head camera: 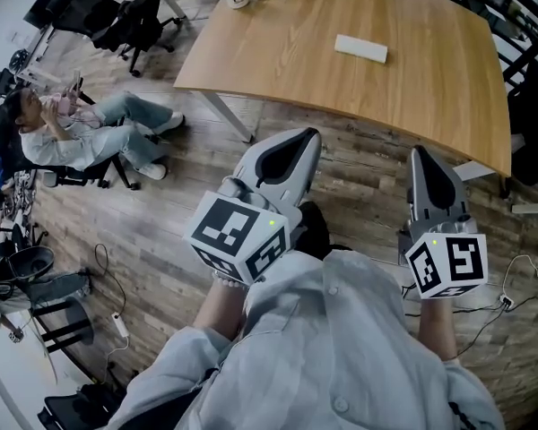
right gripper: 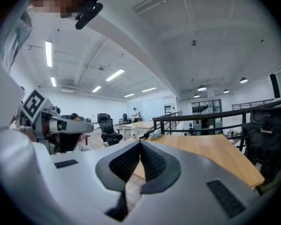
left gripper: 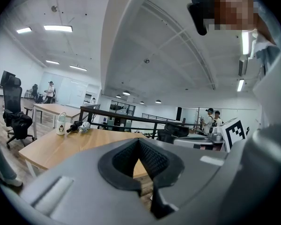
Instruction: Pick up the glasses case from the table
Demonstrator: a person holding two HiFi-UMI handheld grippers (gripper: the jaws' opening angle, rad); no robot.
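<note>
Open-plan office: a wooden table [head camera: 412, 88] stands on a plank floor [head camera: 161, 240], with black swivel chairs [head camera: 134, 21] to one side and a person [head camera: 81, 133] seated nearby. Strip lights [left gripper: 57, 28] line the high white ceiling [left gripper: 145, 41]. More desks [left gripper: 51, 108], a black railing [left gripper: 131, 117] and standing people [left gripper: 211, 120] fill the hall.

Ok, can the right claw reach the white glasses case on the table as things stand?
Probably not yet. The right claw is shut and sits over the floor, short of the table edge. The glasses case lies alone on bare wood, so nothing blocks it; step closer and open up.
</note>
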